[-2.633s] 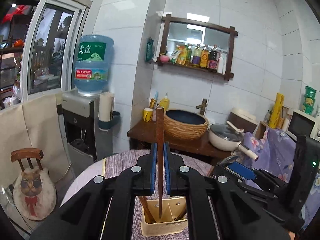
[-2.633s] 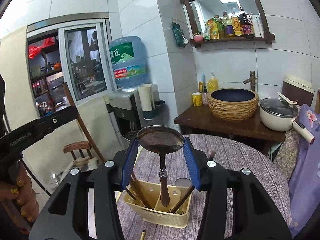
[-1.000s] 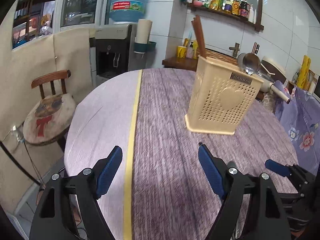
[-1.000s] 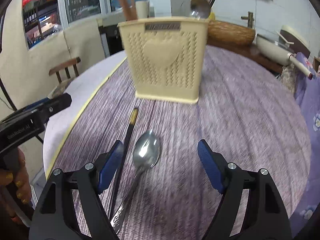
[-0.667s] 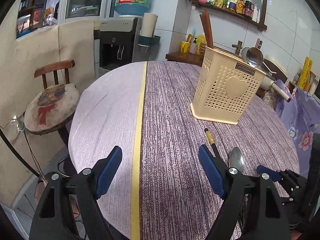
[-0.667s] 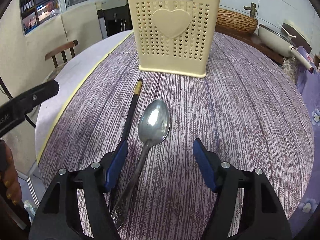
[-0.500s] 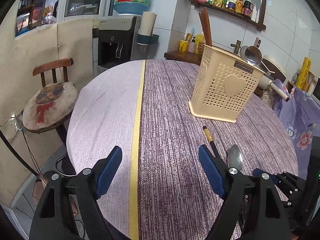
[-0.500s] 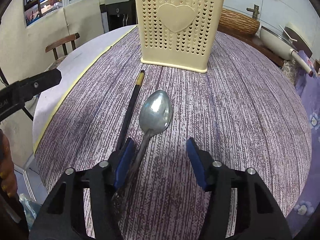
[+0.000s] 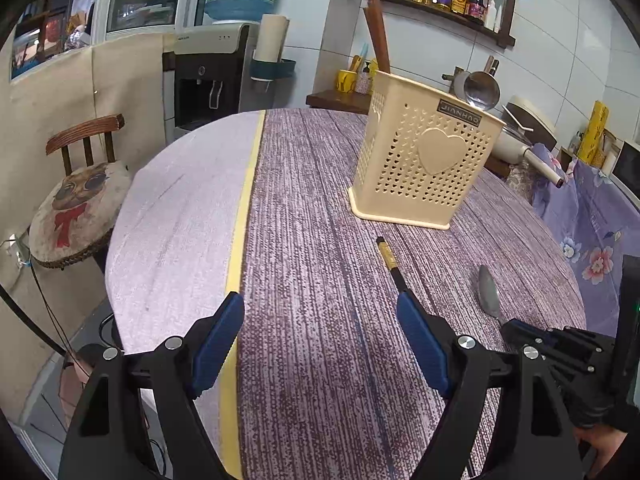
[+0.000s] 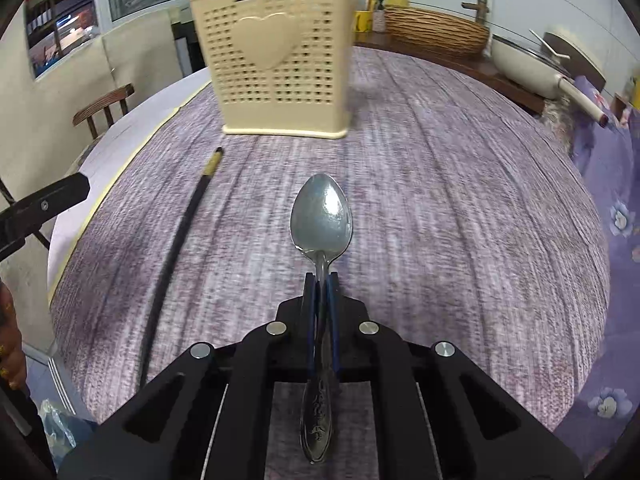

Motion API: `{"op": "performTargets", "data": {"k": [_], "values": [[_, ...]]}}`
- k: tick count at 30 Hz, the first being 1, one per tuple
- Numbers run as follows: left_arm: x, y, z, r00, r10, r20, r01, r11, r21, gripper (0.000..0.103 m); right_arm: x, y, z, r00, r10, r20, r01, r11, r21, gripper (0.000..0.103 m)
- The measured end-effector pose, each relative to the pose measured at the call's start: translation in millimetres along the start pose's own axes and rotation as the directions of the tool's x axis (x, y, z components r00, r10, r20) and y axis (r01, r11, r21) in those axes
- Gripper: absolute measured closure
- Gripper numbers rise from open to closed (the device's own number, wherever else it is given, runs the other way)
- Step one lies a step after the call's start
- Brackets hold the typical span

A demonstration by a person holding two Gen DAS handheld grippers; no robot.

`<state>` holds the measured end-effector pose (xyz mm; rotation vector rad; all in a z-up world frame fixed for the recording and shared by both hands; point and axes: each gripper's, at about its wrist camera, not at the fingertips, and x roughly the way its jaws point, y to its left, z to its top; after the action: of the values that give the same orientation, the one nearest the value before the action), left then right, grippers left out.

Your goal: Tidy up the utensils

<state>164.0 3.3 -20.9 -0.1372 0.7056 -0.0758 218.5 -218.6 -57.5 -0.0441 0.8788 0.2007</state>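
Half a second before, the right gripper (image 10: 321, 280) had stood with its jaws apart around the neck of the metal spoon (image 10: 321, 220); at this moment they were pressed together on that neck, the bowl jutting out toward twelve o'clock and the patterned handle running back between the fingers toward six. The background in the right wrist view was streaked with motion blur, which suggested the spoon was already being carried; whether it had left the tabletop could not be told for certain.

The black chopstick (image 10: 176, 248) with its gold band remained on the purple table (image 10: 460, 200), at about nine o'clock of the spoon, its tip aimed at eleven o'clock toward the holder. In the left wrist view the same chopstick (image 9: 390, 262) ran under the right-hand finger of the left gripper (image 9: 320, 344), which hovered wide open and held nothing.

The cream utensil holder (image 10: 276, 56) stood at twelve o'clock of the spoon, well apart from it, with a ladle (image 9: 482, 90) and brown chopsticks (image 9: 378, 34) already rising from it.

With the spoon secured, the task seemed past its middle: this piece probably needed lifting over the rim and dropping in, and the lone chopstick was the only other utensil seen lying loose.
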Motion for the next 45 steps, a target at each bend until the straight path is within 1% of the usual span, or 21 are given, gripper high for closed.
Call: {"op": "performTargets", "data": {"k": [3,4,6,7,8,9,10,11,14,17,19,22,24,26,29,35,38,39,40,41,45], "values": [[7,-10,1,1.000,-0.018,-0.024,0.018,1.000,0.020,0.026,-1,-12,-2,1.000,-0.015,0.006,0.015,1.000,0.020,0.096],[10,-16,3,0.999,-0.032,-0.034,0.033,0.999,0.029,0.028,-2,-14,-2,1.000,-0.008,0.009,0.008,0.999,0.032,0.096],[16,-28,5,0.998,-0.045,-0.053,0.049,0.997,0.063,0.035,-2,-18,-4,1.000,0.023,0.019,-0.024,0.998,0.062,0.092],[20,-36,7,0.997,-0.047,-0.064,0.053,0.995,0.085,0.039,-3,-19,-5,0.999,0.030,0.029,-0.032,0.997,0.068,0.086],[24,-42,8,0.996,-0.050,-0.074,0.057,0.993,0.101,0.042,-5,-19,-7,0.999,0.026,0.045,-0.029,0.997,0.070,0.075],[29,-48,9,0.995,-0.052,-0.088,0.062,0.991,0.115,0.044,-7,-18,-8,0.998,0.012,0.060,-0.016,0.998,0.067,0.067],[35,-53,10,0.993,-0.053,-0.102,0.065,0.990,0.124,0.049,-10,-18,-9,0.998,0.003,0.067,-0.008,0.998,0.063,0.057],[39,-57,11,0.992,-0.048,-0.113,0.063,0.990,0.129,0.054,-11,-18,-9,0.997,-0.001,0.076,-0.004,0.998,0.057,0.056],[57,-69,12,0.988,-0.020,-0.153,0.043,0.988,0.151,0.064,-16,-22,-10,0.996,0.013,0.087,-0.018,0.998,0.061,0.056],[69,-74,11,0.983,0.006,-0.185,0.022,0.988,0.151,0.067,-18,-27,-10,0.997,0.022,0.079,-0.027,0.998,0.056,0.056],[76,-74,9,0.979,0.011,-0.205,0.018,0.990,0.142,0.067,-17,-32,-10,0.996,0.052,0.070,-0.056,0.996,0.062,0.054],[76,-74,11,0.980,0.025,-0.199,0.004,0.990,0.141,0.069,-14,-35,-7,0.995,0.083,0.052,-0.086,0.994,0.061,0.052],[79,-75,14,0.979,0.034,-0.200,-0.004,0.989,0.146,0.075,-12,-32,-4,0.996,0.080,0.043,-0.082,0.996,0.042,0.052],[81,-74,17,0.978,0.040,-0.204,-0.011,0.990,0.139,0.084,-11,-31,-2,0.995,0.092,0.046,-0.094,0.995,0.041,0.052],[84,-72,20,0.977,0.046,-0.210,-0.017,0.990,0.138,0.091,-9,-32,-3,0.994,0.099,0.040,-0.101,0.993,0.053,0.051],[85,-74,21,0.977,0.049,-0.209,-0.021,0.991,0.134,0.093,-6,-29,-4,0.995,0.095,0.030,-0.097,0.994,0.052,0.051],[85,-71,22,0.976,0.032,-0.215,-0.007,0.993,0.119,0.094,-6,-26,-2,0.995,0.095,0.028,-0.097,0.994,0.041,0.051],[84,-69,22,0.976,0.026,-0.218,-0.001,0.994,0.113,0.094,-5,-25,-1,0.995,0.095,0.024,-0.096,0.995,0.036,0.050],[84,-68,21,0.975,0.021,-0.219,0.004,0.994,0.111,0.095,-3,-25,1,0.995,0.094,0.019,-0.094,0.995,0.031,0.041],[83,-67,21,0.975,0.019,-0.220,0.006,0.994,0.112,0.095,-1,-22,2,0.996,0.088,0.012,-0.088,0.996,0.020,0.037],[81,-64,20,0.975,0.006,-0.220,0.018,0.994,0.108,0.095,7,-15,8,0.998,0.068,-0.006,-0.068,0.997,-0.026,0.037]]}}
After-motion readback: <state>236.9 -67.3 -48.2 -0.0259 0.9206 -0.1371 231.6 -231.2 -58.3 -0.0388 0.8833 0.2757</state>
